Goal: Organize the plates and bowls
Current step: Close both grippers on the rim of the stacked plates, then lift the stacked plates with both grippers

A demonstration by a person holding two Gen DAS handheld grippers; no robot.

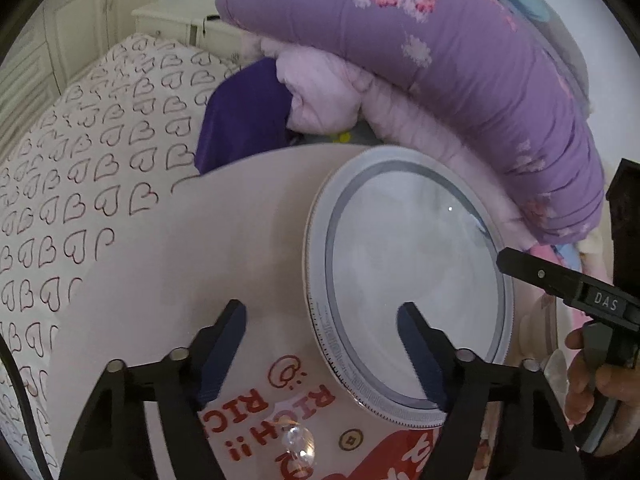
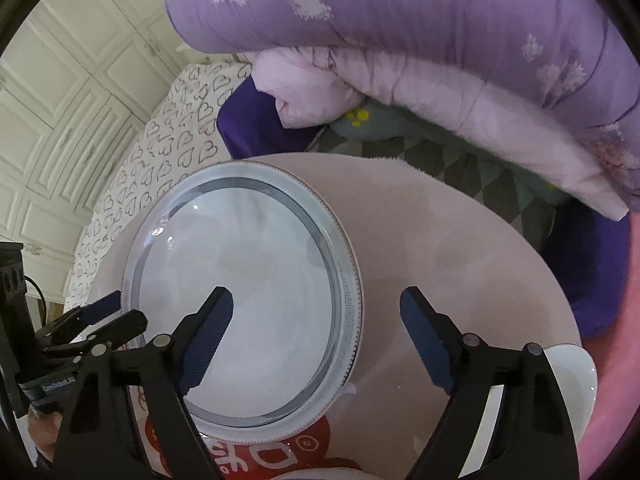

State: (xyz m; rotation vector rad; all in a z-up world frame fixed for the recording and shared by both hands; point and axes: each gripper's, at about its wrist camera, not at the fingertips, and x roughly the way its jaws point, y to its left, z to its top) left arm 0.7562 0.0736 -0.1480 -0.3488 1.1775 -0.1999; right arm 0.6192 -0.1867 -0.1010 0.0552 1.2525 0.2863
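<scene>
A round white plate [image 1: 408, 276] with a grey ring and patterned rim lies flat on a pale round table [image 1: 192, 248]. My left gripper [image 1: 320, 344] hangs open over the plate's left rim, with one pad above the plate and the other above bare table. My right gripper [image 2: 320, 320] stands open over the plate's [image 2: 240, 300] right rim in the same way. Neither gripper's pads press on the plate. In the left wrist view a black finger [image 1: 524, 266] of the right gripper reaches in at the plate's far right edge. The left gripper [image 2: 116, 314] shows at the plate's left edge.
A white bowl [image 2: 568, 372] sits at the table's near right edge. Red printing [image 1: 288, 412] marks the table's near side, and a clear glass piece [image 1: 298, 444] lies there. A folded purple quilt [image 1: 440, 60] and a heart-patterned bed cover [image 1: 80, 184] surround the table.
</scene>
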